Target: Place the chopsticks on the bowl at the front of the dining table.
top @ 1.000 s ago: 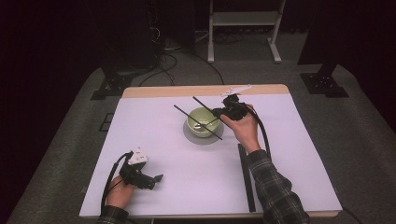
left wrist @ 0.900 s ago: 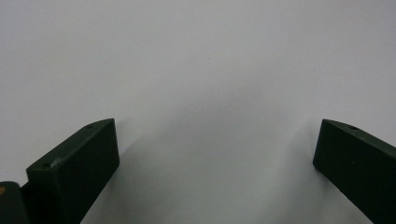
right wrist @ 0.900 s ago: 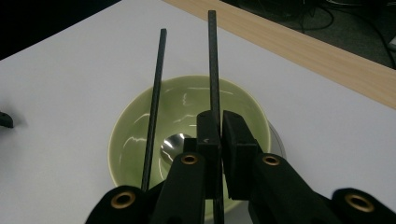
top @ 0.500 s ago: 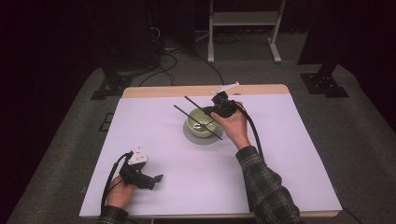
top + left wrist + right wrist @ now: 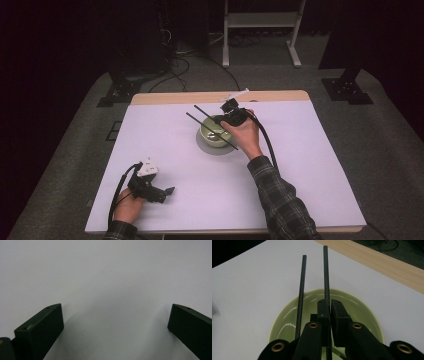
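Inspected the right gripper (image 5: pixel 330 307) over the pale green glazed ceramic bowl (image 5: pixel 359 305). Found the jaws pressed narrow, clamped on one thin black square-section chopstick (image 5: pixel 326 270). Noted that stick running straight ahead from the fingertips, out past the far rim of the bowl and over the white table covering (image 5: pixel 300 165). From the high view, could not tell whether the stick touched the rim or hung just clear of it.

Located the second thin black chopstick (image 5: pixel 300 285) just to the left of the closed jaws, near the held one and roughly in line with it. Seen from above as lying across the bowl, bearing on the rim at both sides, free of any grip. Recorded the bowl directly below the right gripper, seated on a flat round grey saucer (image 5: pixel 207 148).

Found the left gripper (image 5: pixel 167 190) well apart from the bowl, low at the near side of the table covering. Observed the jaws standing wide, with nothing but bare covering between them.

Judged as roughly half complete, taking the work as laying both sticks across the bowl. Done: one stick placed. Outstanding: lowering the held stick onto the rim beside its partner, opening the jaws, and backing away without knocking either stick.
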The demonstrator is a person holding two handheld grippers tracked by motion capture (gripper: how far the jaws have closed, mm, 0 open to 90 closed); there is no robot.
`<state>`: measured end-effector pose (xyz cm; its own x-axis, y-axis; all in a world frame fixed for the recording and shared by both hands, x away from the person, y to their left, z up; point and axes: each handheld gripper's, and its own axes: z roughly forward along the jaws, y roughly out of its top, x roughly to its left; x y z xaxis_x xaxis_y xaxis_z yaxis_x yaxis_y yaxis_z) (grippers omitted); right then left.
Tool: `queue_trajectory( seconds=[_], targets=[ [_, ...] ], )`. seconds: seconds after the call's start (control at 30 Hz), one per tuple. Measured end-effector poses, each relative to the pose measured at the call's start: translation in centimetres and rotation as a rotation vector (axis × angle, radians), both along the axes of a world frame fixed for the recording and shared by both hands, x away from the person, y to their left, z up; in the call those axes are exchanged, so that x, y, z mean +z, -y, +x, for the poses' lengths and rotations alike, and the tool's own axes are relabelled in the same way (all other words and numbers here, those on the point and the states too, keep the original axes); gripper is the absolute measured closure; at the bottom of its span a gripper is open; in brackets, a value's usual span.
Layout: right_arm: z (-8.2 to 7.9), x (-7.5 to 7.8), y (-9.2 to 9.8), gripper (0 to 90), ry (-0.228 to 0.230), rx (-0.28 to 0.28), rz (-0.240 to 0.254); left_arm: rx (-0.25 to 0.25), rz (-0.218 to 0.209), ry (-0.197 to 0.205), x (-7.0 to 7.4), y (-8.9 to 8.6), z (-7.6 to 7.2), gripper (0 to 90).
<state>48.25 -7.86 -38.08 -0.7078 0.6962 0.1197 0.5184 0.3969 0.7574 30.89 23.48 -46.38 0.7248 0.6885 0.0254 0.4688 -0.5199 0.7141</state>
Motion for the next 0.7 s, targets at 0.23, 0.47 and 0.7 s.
queue_trajectory(
  seconds=[0.23, 0.47, 0.7],
  targets=[
    [0.38, -0.41, -0.58, 85.5, -0.008, 0.004, -0.014, -0.001, 0.001, 0.001, 0.00, -0.01, 0.01, 0.0],
    [0.53, -0.85, -0.84, 85.5, -0.013, 0.002, -0.018, -0.001, 0.002, 0.000, 0.02, -0.02, 0.01, 0.0],
    [0.41, -0.46, -0.52, 73.4, 0.000, -0.009, -0.007, 0.000, 0.000, 0.000, 0.00, 0.00, 0.00, 0.0]
  ],
)
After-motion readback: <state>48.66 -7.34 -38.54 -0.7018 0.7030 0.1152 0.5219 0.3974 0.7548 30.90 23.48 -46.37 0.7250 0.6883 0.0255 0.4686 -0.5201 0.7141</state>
